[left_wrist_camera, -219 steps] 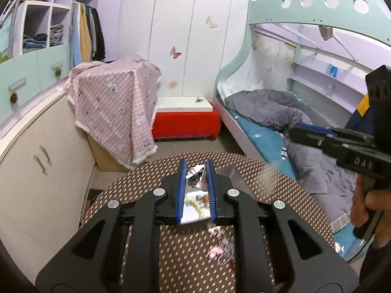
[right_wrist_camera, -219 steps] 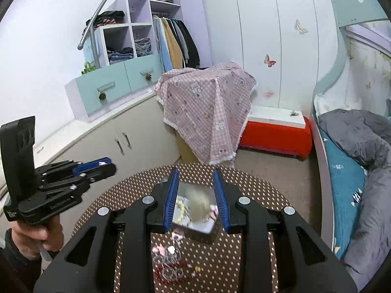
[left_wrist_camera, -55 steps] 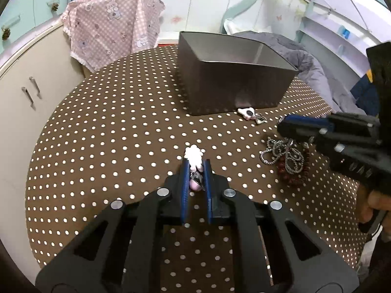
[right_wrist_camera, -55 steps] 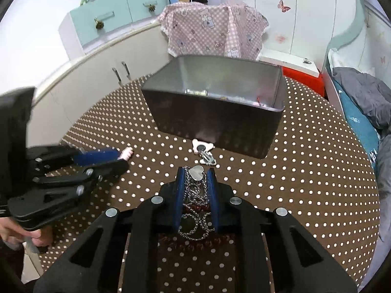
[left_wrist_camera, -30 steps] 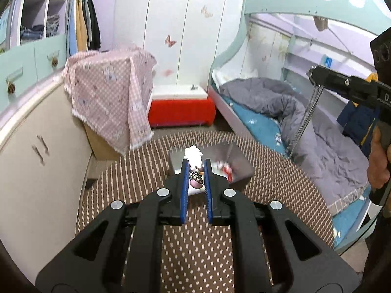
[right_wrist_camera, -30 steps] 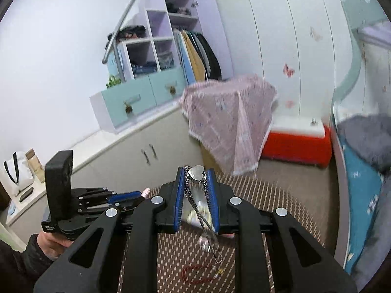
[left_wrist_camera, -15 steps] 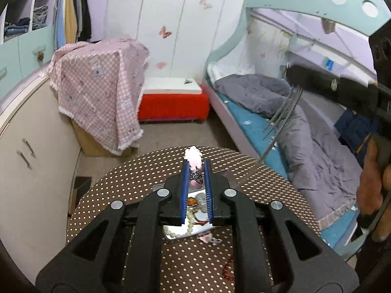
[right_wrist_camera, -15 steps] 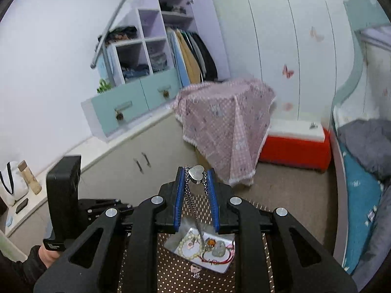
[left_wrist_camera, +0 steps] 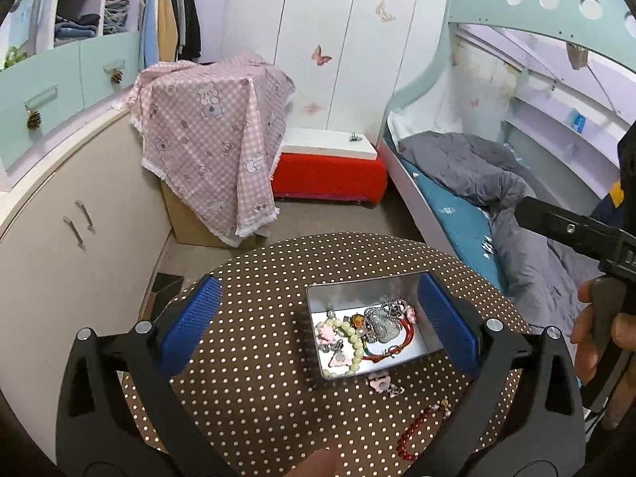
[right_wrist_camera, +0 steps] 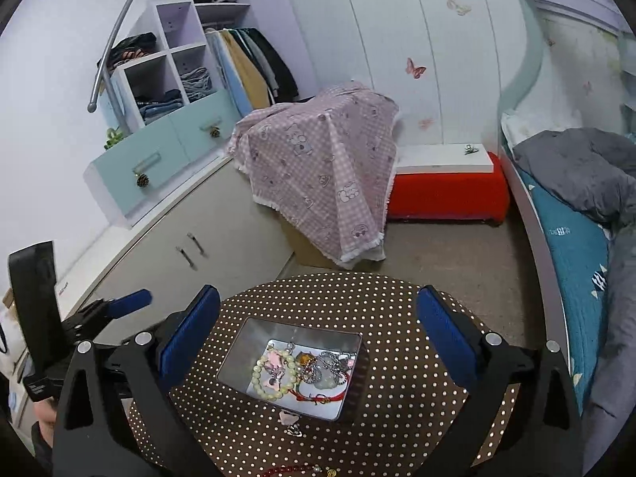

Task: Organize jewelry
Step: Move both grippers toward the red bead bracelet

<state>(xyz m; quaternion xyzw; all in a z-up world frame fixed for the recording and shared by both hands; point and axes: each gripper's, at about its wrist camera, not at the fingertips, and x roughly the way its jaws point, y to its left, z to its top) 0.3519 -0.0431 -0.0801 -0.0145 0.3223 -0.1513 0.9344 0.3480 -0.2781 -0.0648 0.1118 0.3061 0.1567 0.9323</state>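
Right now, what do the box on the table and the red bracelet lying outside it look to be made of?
The box looks like sheet metal, probably tin or steel: its grey brushed inner walls give dull reflections. The red bracelet seems to be glossy round beads, glass, stone or plastic, I cannot tell which, ending in small gold-coloured beads. The table wears a brown polka-dot cover, likely fabric or vinyl.

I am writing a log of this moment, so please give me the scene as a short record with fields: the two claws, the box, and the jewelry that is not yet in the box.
left claw: open, holding nothing, above the table
right claw: open, holding nothing, above the table
metal box: on the dotted table, no lid on it
in the box: pearl bracelet, silver chain, red cord, pink pieces
outside the box: pink charm beside its near wall; red bead bracelet nearer the table's edge
task state: two pieces left on the table
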